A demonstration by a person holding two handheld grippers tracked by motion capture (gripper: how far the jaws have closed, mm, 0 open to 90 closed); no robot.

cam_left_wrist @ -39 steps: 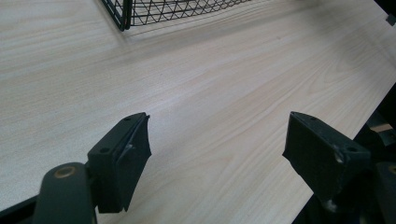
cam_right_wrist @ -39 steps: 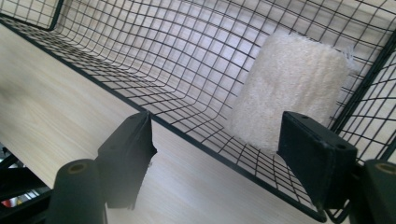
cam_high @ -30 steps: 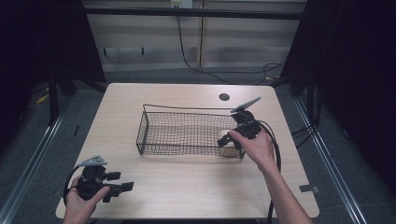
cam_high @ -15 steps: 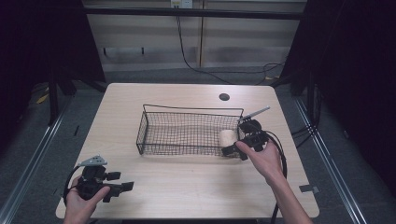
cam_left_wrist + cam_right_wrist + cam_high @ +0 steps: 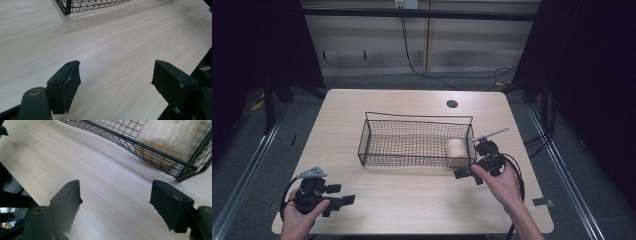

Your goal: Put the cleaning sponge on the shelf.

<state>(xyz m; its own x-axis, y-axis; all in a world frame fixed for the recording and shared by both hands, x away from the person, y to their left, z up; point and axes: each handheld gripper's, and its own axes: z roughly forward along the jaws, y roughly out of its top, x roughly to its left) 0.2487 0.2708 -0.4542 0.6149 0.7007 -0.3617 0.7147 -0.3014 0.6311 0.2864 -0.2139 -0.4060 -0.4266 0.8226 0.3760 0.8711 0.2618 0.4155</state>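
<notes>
A black wire basket (image 5: 417, 120) stands in the middle of the table. A cream, fuzzy roll (image 5: 456, 149) lies inside at its right end, also seen through the mesh in the right gripper view (image 5: 170, 135). My right gripper (image 5: 464, 173) hovers just outside the basket's near right corner (image 5: 185, 167). Its jaws (image 5: 116, 183) have just been opening and stand apart with nothing between them. My left gripper (image 5: 339, 202) rests in a hand at the table's near left corner, open (image 5: 117, 65) over bare wood, with the basket's corner (image 5: 66, 6) farther off.
A round dark cable hole (image 5: 452, 104) sits in the tabletop behind the basket. A cable (image 5: 512, 165) loops off the right gripper near the table's right edge. A small grey tape mark (image 5: 542, 202) lies at the near right.
The right gripper has drawn back from over the basket's right end toward the near side and lower, leaving the cream roll lying in the basket. The left gripper has stayed put.
</notes>
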